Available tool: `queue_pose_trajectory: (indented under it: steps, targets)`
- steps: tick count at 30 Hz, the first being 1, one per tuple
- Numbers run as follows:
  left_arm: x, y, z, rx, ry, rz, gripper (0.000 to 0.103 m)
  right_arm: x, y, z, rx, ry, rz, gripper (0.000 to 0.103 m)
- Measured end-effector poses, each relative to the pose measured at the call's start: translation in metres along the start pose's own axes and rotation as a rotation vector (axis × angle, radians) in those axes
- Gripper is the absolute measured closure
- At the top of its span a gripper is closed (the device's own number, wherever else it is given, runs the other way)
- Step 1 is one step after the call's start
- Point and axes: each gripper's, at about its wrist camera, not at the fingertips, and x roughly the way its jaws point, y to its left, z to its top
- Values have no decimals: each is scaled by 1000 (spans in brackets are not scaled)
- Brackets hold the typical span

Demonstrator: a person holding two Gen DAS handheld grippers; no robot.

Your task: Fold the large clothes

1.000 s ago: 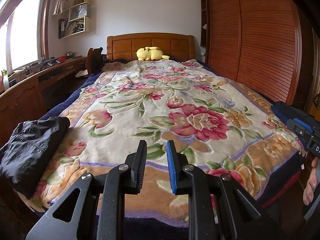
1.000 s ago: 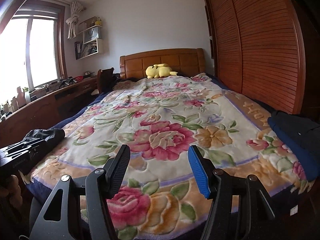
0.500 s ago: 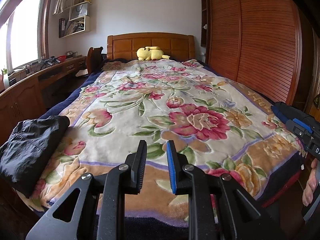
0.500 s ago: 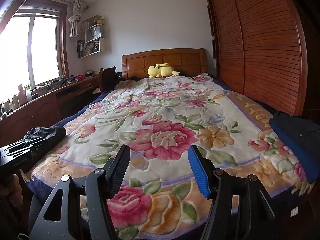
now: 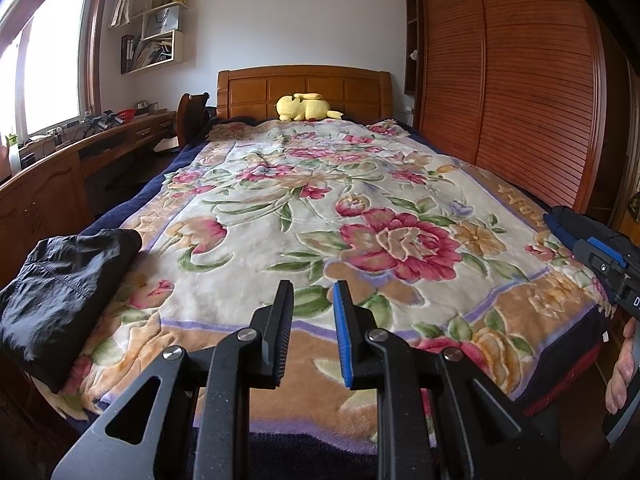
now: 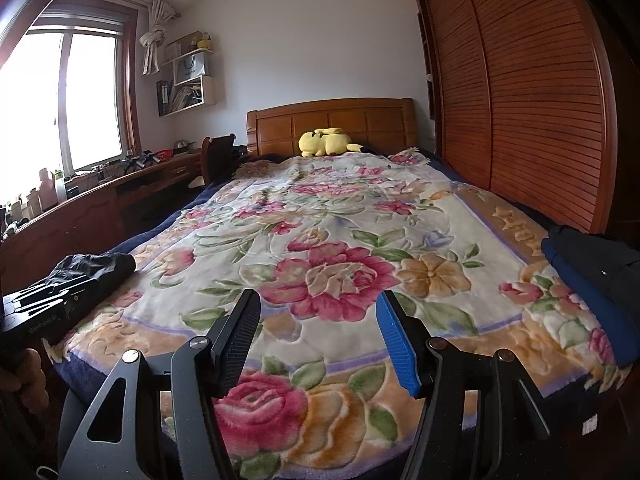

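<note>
Your left gripper [image 5: 310, 330] fingers stand narrowly apart and your right gripper [image 6: 318, 340] fingers wide apart, both gripping nothing. I judge the next step is to fetch a garment: reach for the black garment [image 5: 64, 280] at the near left of the bed [image 5: 360, 184]. Take it by one edge and spread it flat first.

The black two-finger left gripper [image 5: 312, 328] is hovering with its jaws narrowly parted and empty, while the matching right gripper [image 6: 318, 340] is gaping wider, also empty.

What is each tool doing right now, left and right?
Left tool: open narrowly, holding nothing.
Right tool: open wide, holding nothing.
</note>
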Motion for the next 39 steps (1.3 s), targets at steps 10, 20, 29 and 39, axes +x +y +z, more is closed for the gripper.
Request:
queue_pose_trajectory:
  steps: [10, 20, 29, 39]
  targets:
    - [-1, 0, -1, -4, 2, -1, 82, 2, -3, 0, -1, 3, 4, 41]
    - [-2, 1, -1, -5, -5, 7, 82, 6, -6, 1, -9, 1, 10, 41]
    - [-3, 0, -1, -7, -6, 7, 82, 8, -10, 2, -9, 3, 15, 41]
    - [-2, 1, -1, -6, -6, 6, 82, 8, -11, 2, -8, 1, 17, 41]
